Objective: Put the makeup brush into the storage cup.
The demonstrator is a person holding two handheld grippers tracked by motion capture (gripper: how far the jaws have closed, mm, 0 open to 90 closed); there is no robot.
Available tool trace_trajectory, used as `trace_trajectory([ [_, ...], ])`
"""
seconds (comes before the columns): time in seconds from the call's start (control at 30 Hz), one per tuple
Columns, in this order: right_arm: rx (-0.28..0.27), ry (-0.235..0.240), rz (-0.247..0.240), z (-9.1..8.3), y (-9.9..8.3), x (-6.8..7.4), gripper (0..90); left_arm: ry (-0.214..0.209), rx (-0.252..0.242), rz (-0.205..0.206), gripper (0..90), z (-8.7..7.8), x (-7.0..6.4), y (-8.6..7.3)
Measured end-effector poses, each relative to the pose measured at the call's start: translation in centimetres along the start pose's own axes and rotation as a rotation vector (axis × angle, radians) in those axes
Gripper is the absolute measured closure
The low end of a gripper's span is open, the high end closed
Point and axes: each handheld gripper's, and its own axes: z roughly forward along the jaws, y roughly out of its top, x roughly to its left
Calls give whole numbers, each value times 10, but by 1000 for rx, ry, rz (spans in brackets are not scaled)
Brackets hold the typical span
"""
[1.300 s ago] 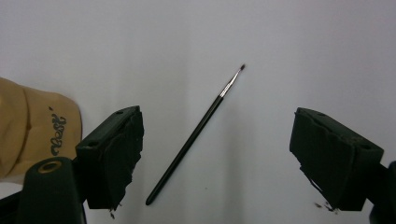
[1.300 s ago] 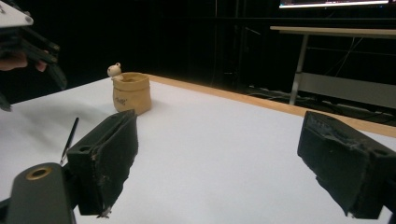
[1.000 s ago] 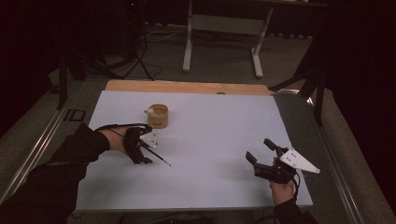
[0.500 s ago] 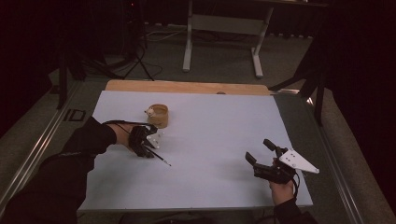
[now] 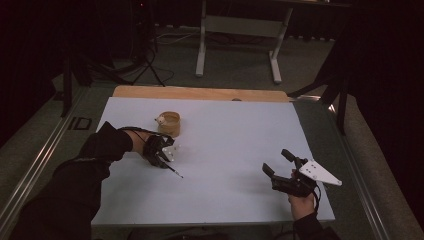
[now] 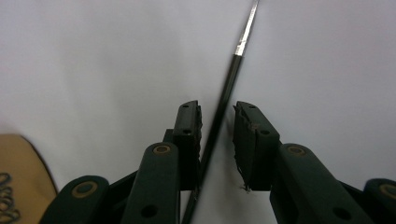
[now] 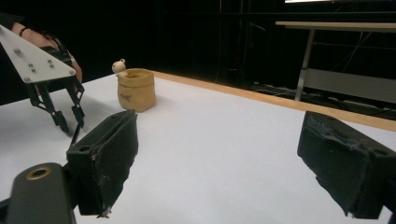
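At the left of the high view, the left gripper (image 5: 161, 155) is held low over the white tabletop (image 5: 225, 130), just in front of a small tan paper-like pouch (image 5: 169, 123) on whose rim a little pale figure (image 5: 161, 119) is perched. A thin black stick with a silvery tip (image 5: 174, 171) is seen lying on the tabletop, running out from under the left gripper toward the table's middle. In the left gripper view, the jaws are set apart to either side of the stick (image 6: 219, 116), which passes between them close to the left-hand pad; no clamping is shown. Dark markings are printed on the pouch, seen at that view's lower left edge, but they cannot be read. Well apart, at the right of the table, the right gripper (image 5: 280, 169) is held above the surface with its jaws wide apart and nothing between them.
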Motion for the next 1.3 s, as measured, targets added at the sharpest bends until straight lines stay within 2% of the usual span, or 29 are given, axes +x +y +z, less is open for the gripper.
trace_trajectory([
  [0.03, 0, 0, 0, 0, 0, 0, 123, 0, 0, 0, 730, 0, 0, 0],
  [0.07, 1, 0, 3, 0, 0, 0, 123, -1, 11, 17, 730, 3, 1, 3],
  [0.23, 2, 1, 3, 0, 0, 0, 123, -22, 28, 28, 753, 6, 2, 7],
  [0.33, 2, 0, 1, 0, 0, -1, 123, -38, 55, 52, 769, 6, 4, 10],
  [0.43, 2, 0, 4, 0, 0, -1, 123, -70, 66, 40, 821, 7, 4, 11],
  [0.63, 2, -1, 1, 0, 0, -1, 123, -86, 105, 42, 862, 8, 6, 16],
  [0.7, 2, 0, 3, 0, 0, -1, 123, -85, 115, 25, 863, 7, 6, 18],
  [0.77, 0, -3, -1, -1, 0, -1, 124, -65, 113, 19, 864, 5, 4, 17],
  [0.8, -2, -2, -1, -1, 1, -1, 123, -67, 108, -2, 864, 3, 4, 17],
  [0.87, -3, -2, 1, -1, 1, -1, 123, -51, 94, 5, 864, 0, 3, 16],
  [0.9, -4, -1, -1, -1, 1, -1, 124, -59, 67, -39, 864, -5, 2, 16],
  [0.93, -4, -1, -1, -1, 1, -1, 124, -44, 53, -36, 864, -9, 2, 16],
  [1.0, -3, -1, -2, 0, 1, -1, 124, -40, 41, -39, 865, -15, 1, 17],
  [1.07, -2, 0, 0, 0, 1, -1, 124, -37, 18, -59, 865, -23, 1, 17],
  [1.1, -2, 0, 0, 0, 1, -1, 124, -19, 1, -62, 865, -27, 2, 17],
  [1.13, -3, 0, -1, 0, 1, 0, 124, -31, -13, -81, 865, -31, 1, 16],
  [1.17, -3, 1, -1, 0, 1, 0, 124, -23, -21, -76, 865, -34, 1, 15],
  [1.2, -2, 0, -2, 0, 1, 0, 124, -15, -23, -91, 865, -37, 0, 15],
  [1.23, -2, 1, -2, 0, 1, 0, 124, -24, -33, -106, 865, -40, 0, 14],
  [1.27, -2, 0, -1, 0, 1, 0, 124, -3, -42, -113, 865, -43, -2, 12],
  [1.3, -4, 0, -2, 0, 2, 0, 124, -5, -42, -134, 866, -45, -2, 11],
])
